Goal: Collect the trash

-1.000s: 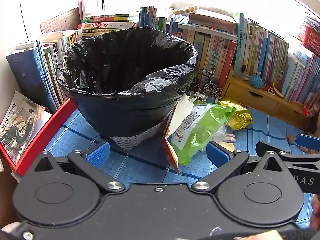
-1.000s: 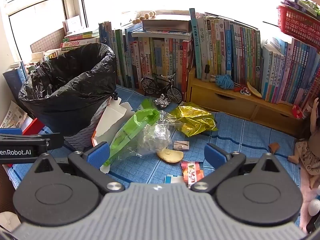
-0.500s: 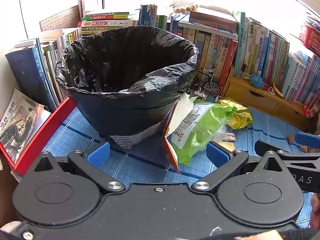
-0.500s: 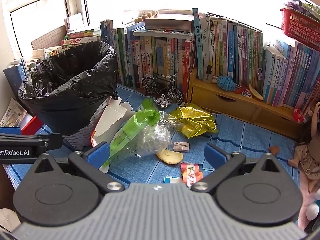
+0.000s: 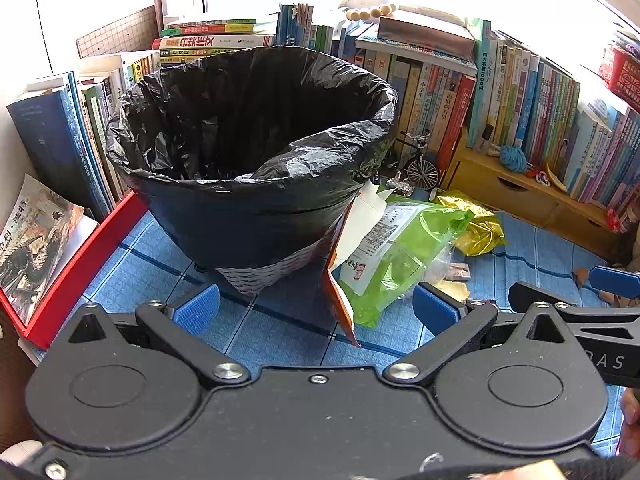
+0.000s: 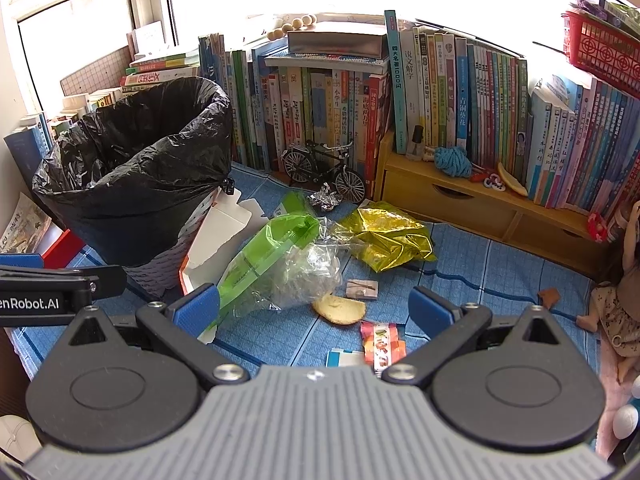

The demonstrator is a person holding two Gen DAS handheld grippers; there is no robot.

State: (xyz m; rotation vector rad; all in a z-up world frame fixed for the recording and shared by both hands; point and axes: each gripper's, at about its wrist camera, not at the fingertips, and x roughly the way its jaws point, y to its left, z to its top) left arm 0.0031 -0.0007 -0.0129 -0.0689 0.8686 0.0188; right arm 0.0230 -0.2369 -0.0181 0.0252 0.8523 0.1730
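Observation:
A bin lined with a black bag [image 5: 256,148] [image 6: 136,184] stands on the blue mat. Trash lies beside it: an orange-and-white carton [image 6: 220,236] [image 5: 352,240] leaning on the bin, a green plastic bag [image 6: 272,248] [image 5: 400,256], clear crumpled plastic [image 6: 312,272], a gold foil wrapper [image 6: 384,236] [image 5: 476,224], crumpled silver foil [image 6: 324,200], a bread-like crust [image 6: 340,308], a small brown packet [image 6: 362,290] and an orange snack wrapper [image 6: 382,344]. My left gripper [image 5: 316,308] is open just before the bin. My right gripper [image 6: 316,304] is open above the litter. Neither holds anything.
Rows of books [image 6: 460,92] line the back and left. A model bicycle [image 6: 324,168], a yellow wooden drawer shelf [image 6: 480,204], a red box [image 5: 72,264] at the left, a red basket [image 6: 600,52] and a doll [image 6: 616,304] at the right surround the mat [image 6: 480,280].
Both grippers have crept slightly forward and stayed open. The trash and the bin lie where they were.

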